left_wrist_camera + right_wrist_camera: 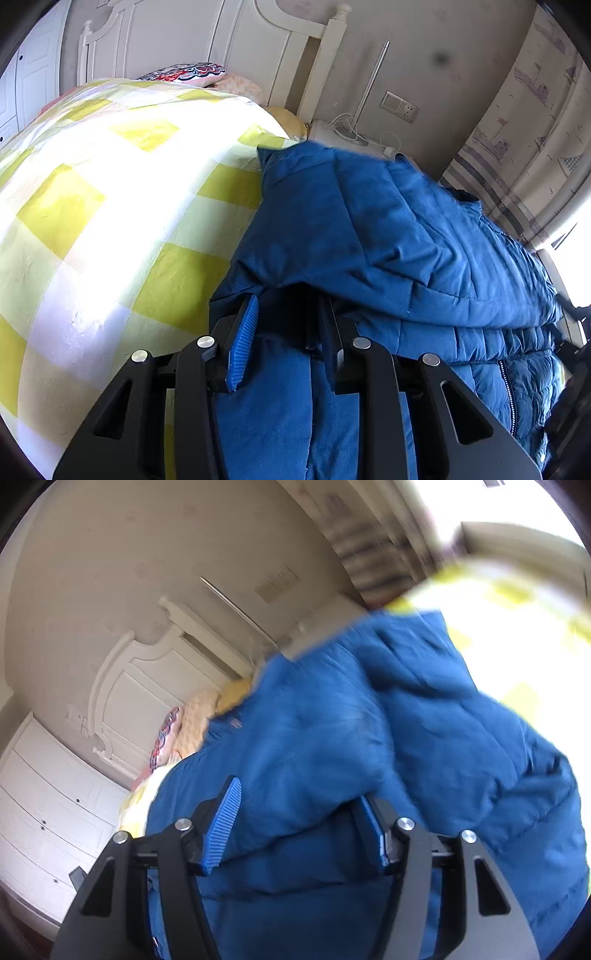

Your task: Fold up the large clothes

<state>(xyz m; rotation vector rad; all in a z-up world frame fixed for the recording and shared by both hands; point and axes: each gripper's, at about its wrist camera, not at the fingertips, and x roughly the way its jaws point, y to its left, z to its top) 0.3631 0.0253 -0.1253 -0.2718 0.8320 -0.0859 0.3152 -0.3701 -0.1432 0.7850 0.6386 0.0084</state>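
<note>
A large blue quilted jacket (388, 236) lies folded over on a bed with a yellow and white checked cover (110, 192). My left gripper (286, 306) has its blue-padded fingers (243, 339) apart around a thick fold of the jacket at its near edge. The fabric fills the gap between them. In the right wrist view the jacket (351, 738) fills the middle, blurred by motion. My right gripper (299, 805) stands wide, with a bulky fold of jacket between its pads (221, 823). Whether either gripper pinches the cloth I cannot tell.
A white headboard (207, 48) and pillows (184, 72) stand at the far end of the bed. A white bedside stand with cables (343, 133) sits beside it, under a wall socket (399, 105). A patterned curtain (517, 147) hangs at the right. White drawers (48, 812) show at left.
</note>
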